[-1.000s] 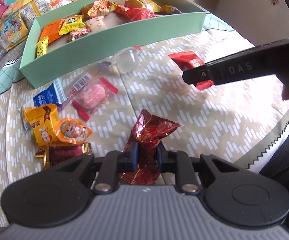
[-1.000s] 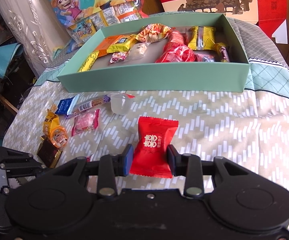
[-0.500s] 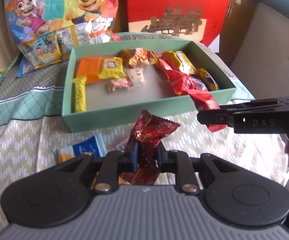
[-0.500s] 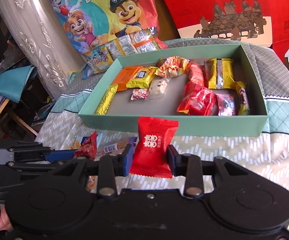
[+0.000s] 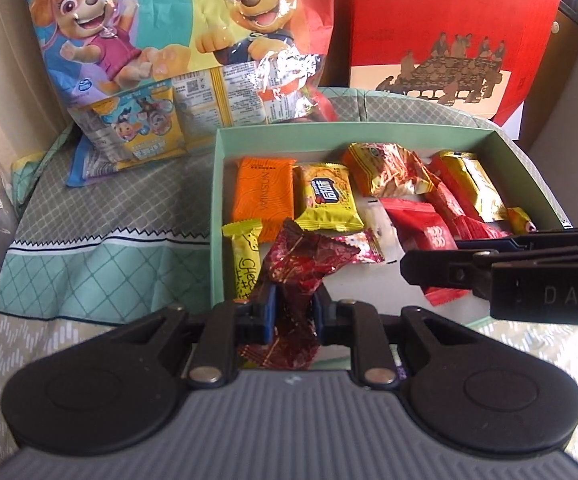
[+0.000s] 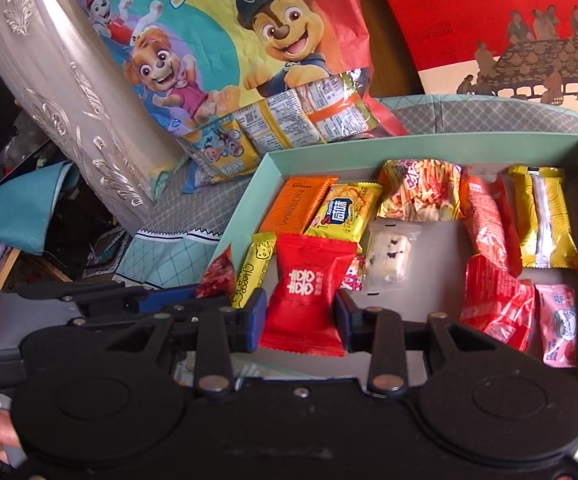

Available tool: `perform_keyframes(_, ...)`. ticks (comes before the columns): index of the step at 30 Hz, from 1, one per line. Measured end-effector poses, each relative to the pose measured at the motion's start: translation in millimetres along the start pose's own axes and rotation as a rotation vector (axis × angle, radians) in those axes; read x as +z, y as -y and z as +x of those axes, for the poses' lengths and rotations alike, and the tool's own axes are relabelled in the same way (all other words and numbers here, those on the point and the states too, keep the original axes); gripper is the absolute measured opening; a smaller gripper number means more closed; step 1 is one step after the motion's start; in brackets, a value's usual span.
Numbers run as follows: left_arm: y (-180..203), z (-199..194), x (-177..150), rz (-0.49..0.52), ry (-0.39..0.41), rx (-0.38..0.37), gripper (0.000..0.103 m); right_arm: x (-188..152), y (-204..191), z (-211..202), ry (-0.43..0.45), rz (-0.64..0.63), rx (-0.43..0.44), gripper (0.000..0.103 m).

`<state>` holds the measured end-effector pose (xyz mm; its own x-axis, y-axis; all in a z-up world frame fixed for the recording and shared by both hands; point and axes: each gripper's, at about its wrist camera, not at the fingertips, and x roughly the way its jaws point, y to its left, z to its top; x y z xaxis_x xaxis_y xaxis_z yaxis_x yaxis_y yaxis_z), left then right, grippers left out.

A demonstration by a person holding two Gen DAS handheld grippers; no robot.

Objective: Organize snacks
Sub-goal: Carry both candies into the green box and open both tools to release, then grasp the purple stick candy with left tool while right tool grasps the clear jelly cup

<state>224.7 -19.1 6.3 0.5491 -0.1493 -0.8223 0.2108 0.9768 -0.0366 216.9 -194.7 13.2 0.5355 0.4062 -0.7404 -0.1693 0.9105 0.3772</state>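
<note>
Grippers, left (image 5: 292, 312) clamping dark-red foil candy (image 5: 303, 264), right (image 6: 301, 316) pinching red packet (image 6: 307, 292), crowd over snack-filled green box (image 5: 213, 216).

The dark red foil candy (image 5: 297, 276) covers the lower end of the yellow cheese bar (image 5: 245, 256). The red gift box (image 5: 449, 40) is cut off by the top edge. The red wrapped candy (image 6: 309, 292) hides the green tray's (image 6: 409, 142) near wall.
</note>
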Motion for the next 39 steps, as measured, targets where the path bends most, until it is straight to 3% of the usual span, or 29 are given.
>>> perform_keyframes(2,-2.8,10.2,5.3,-0.011,-0.001,0.021,0.027,6.4,2.5,11.6,-0.013,0.027,0.019,0.038)
perform_keyframes(3,-4.1,13.6,6.2,-0.018,-0.003,0.033,0.048,9.7,5.7,16.3,-0.013,0.050,0.024,0.039)
perform_keyframes(5,-5.2,16.8,6.3,-0.030,0.010,0.057,0.077,14.2,10.2,20.1,-0.009,0.075,0.034,0.058)
perform_keyframes(6,-4.9,17.4,5.6,-0.030,0.016,0.072,0.089,15.1,11.9,19.7,0.001,0.078,0.030,0.072)
perform_keyframes(7,-4.8,17.7,4.3,-0.026,0.019,0.087,0.093,15.4,13.2,18.6,0.013,0.073,0.021,0.081)
perform_keyframes(9,-4.8,17.9,1.9,-0.030,0.016,0.099,0.102,14.1,16.7,16.6,0.023,0.068,0.010,0.086)
perform_keyframes(20,-0.2,-1.2,-14.0,-0.051,0.002,0.069,0.103,-5.6,29.1,-7.1,0.026,0.105,-0.005,0.086)
perform_keyframes(23,3.4,-6.9,-21.1,-0.050,-0.005,0.059,0.103,-13.2,27.7,-17.5,0.035,0.105,-0.011,0.099)
perform_keyframes(39,-0.4,-28.5,-73.0,-0.056,-0.044,0.054,0.103,-60.7,28.0,-53.9,0.016,0.102,-0.019,0.099)
